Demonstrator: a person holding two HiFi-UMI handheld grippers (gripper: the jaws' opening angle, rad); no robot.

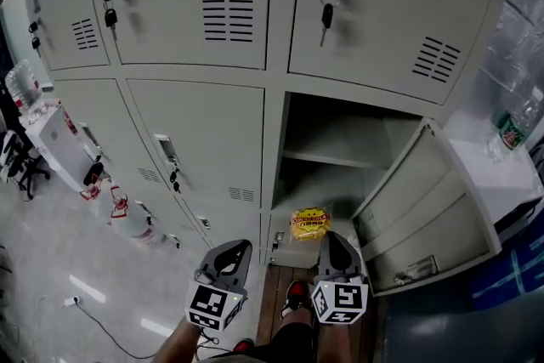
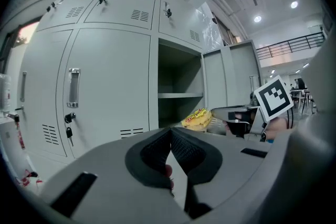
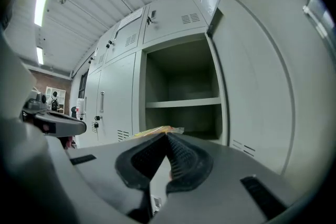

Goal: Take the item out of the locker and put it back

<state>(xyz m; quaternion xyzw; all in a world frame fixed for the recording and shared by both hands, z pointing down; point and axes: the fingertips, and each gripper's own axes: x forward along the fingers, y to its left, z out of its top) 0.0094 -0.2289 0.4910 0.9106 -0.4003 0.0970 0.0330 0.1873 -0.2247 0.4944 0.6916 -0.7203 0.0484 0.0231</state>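
While my left fingers (image 1: 231,261) and right fingers (image 1: 337,256) are both pinched shut on nothing, the packet (image 1: 310,224) lies at the front floor of the open locker (image 1: 340,132), at eleven o'clock just off the right tips. Pushing in closed could shove it deeper; swinging wide could clip the door (image 1: 429,212) at three o'clock. Whether the tips touch the packet I cannot tell; its label is unreadable.

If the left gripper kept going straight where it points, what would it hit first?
Likely nothing until the open locker: the left gripper aims into it near the left edge, around the shelf. Depth is unclear.
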